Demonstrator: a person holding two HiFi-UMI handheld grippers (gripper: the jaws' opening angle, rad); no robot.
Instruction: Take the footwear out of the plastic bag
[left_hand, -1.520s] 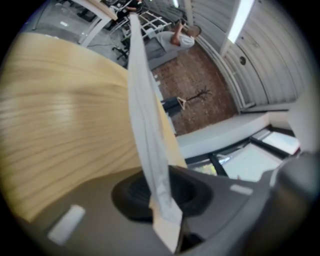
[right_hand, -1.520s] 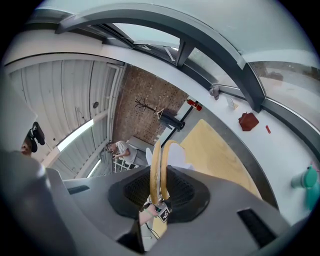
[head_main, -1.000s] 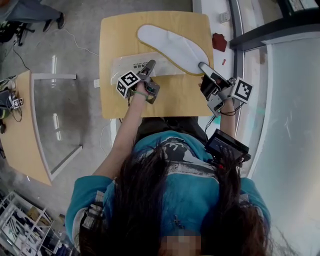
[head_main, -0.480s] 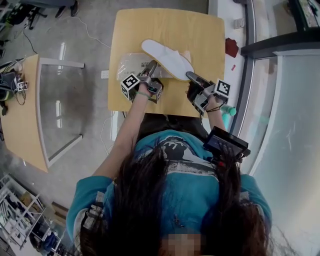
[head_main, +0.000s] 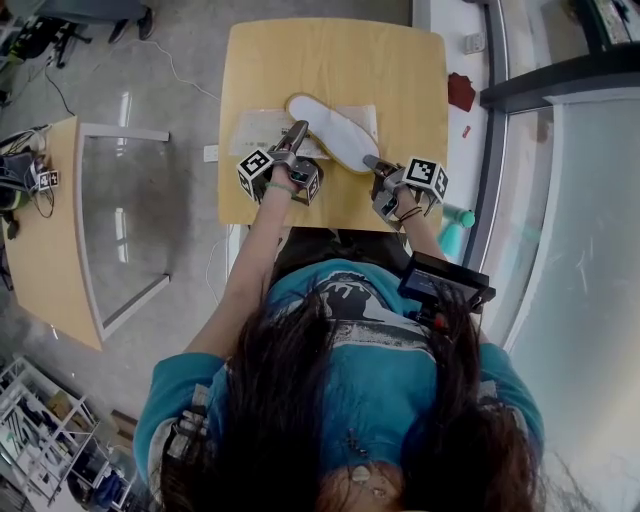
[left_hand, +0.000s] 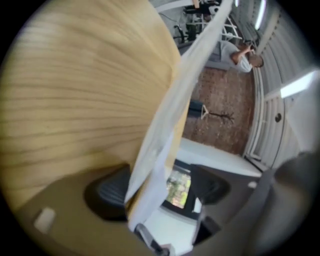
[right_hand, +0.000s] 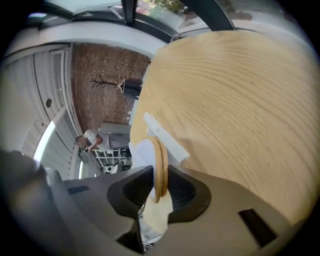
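A person with long dark hair (head_main: 290, 400) wears a teal short-sleeved T-shirt (head_main: 378, 400) with a pale grey print (head_main: 350, 300) across the upper back. A thin green band (head_main: 279, 186) circles the left wrist. A flat black box (head_main: 445, 284) is fixed near the right upper arm. The left tongs (head_main: 298, 128) and right tongs (head_main: 368, 160) are grey, and each carries a white cube (head_main: 255, 163) printed with black square markers. Seen close up, the jaws are dark grey plastic lined with black ribbed pads (right_hand: 186, 196).
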